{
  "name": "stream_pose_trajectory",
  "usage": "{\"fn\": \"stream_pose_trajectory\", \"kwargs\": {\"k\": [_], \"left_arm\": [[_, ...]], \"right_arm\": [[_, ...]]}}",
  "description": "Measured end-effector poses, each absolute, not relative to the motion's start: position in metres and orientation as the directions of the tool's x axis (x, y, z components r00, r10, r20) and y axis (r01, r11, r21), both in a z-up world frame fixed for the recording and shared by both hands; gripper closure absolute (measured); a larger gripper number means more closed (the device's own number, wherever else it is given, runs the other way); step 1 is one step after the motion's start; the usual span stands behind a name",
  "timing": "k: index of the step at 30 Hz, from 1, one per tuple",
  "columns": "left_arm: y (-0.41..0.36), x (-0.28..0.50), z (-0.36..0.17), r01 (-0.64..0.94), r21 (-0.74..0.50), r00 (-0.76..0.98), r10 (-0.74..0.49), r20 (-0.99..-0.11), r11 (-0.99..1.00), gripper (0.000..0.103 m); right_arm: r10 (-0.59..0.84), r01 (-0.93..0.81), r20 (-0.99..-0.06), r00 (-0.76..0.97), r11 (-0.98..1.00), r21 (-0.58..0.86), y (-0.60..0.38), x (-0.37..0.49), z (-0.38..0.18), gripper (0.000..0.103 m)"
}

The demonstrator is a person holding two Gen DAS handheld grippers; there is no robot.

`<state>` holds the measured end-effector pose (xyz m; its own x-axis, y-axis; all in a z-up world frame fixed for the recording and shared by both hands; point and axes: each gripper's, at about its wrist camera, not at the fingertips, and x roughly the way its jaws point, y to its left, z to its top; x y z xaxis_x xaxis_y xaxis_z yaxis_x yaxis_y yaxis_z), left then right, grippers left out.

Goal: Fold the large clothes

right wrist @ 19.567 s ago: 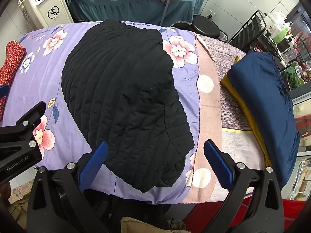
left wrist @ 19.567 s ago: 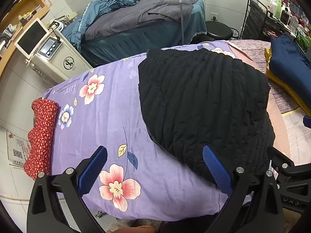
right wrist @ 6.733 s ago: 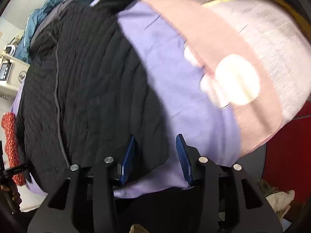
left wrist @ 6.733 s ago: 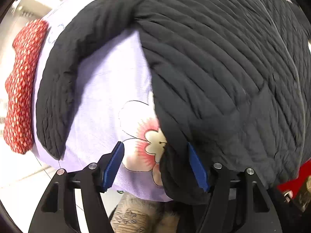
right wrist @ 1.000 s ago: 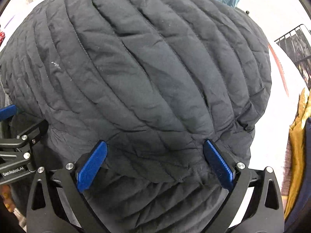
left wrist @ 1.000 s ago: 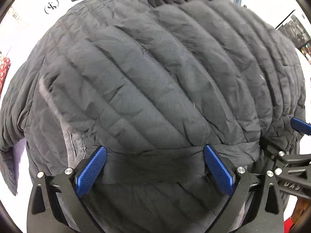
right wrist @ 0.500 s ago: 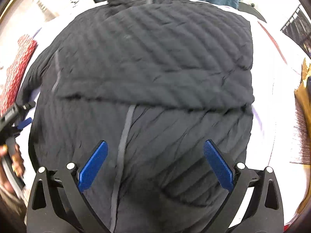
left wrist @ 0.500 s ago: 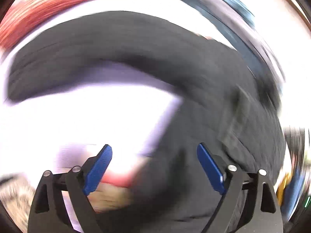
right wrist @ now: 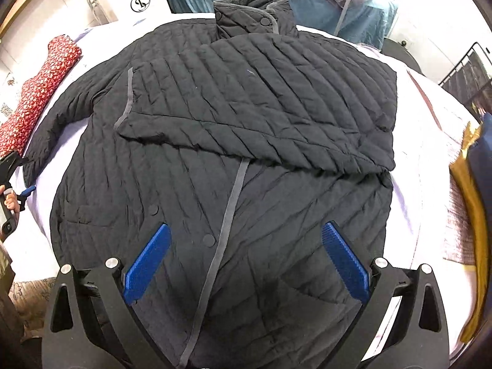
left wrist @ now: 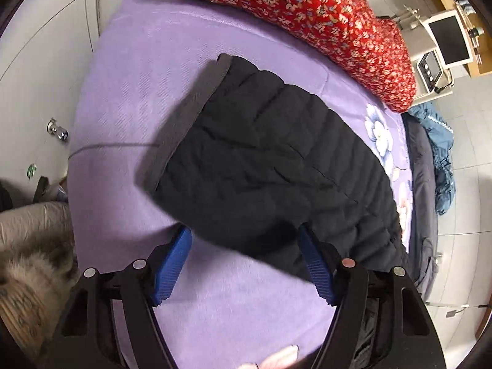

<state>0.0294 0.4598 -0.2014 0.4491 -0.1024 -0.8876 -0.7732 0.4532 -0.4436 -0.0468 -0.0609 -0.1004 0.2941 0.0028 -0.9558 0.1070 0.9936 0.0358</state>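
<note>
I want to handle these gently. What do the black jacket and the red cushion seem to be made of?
The black jacket looks like thin matte synthetic shell over light padding: stitched diagonal channels puff up, with grey binding along its edges. The red cushion seems to be printed woven cotton with small flowers, stuffed soft; the exact fibre cannot be told.

Red floral cushion (left wrist: 310, 15) on purple bedsheet (left wrist: 138, 70) — monitor (left wrist: 449, 40) beyond.
</note>
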Motion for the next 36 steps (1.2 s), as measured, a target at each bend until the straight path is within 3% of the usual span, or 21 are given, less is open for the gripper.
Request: {"fn": "stream_pose_trajectory", "kwargs": {"k": [3, 4, 7, 13, 19, 24, 29, 32, 36], "left_arm": [[0.477, 0.039, -0.201, -0.768, -0.402, 0.420, -0.082, -0.904, 0.499, 0.041], [0.485, 0.045, -0.202, -0.765, -0.391, 0.414, -0.076, -0.907, 0.512, 0.056], [0.493, 0.049, -0.198, -0.757, -0.405, 0.427, -0.083, -0.901, 0.513, 0.078], [0.504, 0.063, -0.177, -0.713, -0.413, 0.462, -0.063, -0.885, 0.567, 0.094], [0.488, 0.084, -0.108, -0.583, -0.490, 0.596, -0.068, -0.800, 0.649, 0.096], [0.406, 0.127, -0.012, -0.283, -0.517, 0.730, -0.168, -0.662, 0.808, 0.096], [0.267, 0.151, 0.051, 0.079, -0.507, 0.742, -0.391, -0.545, 0.858, 0.096], [0.169, 0.157, 0.053, 0.251, -0.520, 0.647, -0.541, -0.537, 0.816, 0.096], [0.049, 0.151, 0.017, 0.377, -0.490, 0.477, -0.618, -0.625, 0.786, 0.096]], "right_arm": [[-0.018, 0.142, -0.953, 0.303, 0.990, 0.027, -0.061, -0.053, -0.097, 0.005], [-0.026, 0.159, -0.952, 0.306, 0.987, 0.024, -0.063, -0.056, -0.095, 0.005], [-0.040, 0.207, -0.950, 0.308, 0.978, 0.026, -0.068, -0.063, -0.094, 0.005], [-0.050, 0.265, -0.948, 0.313, 0.964, 0.037, -0.075, -0.074, -0.095, 0.005], [-0.052, 0.298, -0.943, 0.328, 0.953, 0.051, -0.084, -0.080, -0.092, 0.005], [-0.039, 0.298, -0.942, 0.334, 0.952, 0.066, -0.089, -0.081, -0.093, 0.005], [-0.041, 0.307, -0.934, 0.356, 0.949, 0.076, -0.101, -0.088, -0.087, 0.005], [-0.045, 0.332, -0.931, 0.362, 0.940, 0.084, -0.111, -0.094, -0.085, 0.005], [-0.062, 0.402, -0.931, 0.360, 0.911, 0.094, -0.138, -0.109, -0.083, 0.005]]}}
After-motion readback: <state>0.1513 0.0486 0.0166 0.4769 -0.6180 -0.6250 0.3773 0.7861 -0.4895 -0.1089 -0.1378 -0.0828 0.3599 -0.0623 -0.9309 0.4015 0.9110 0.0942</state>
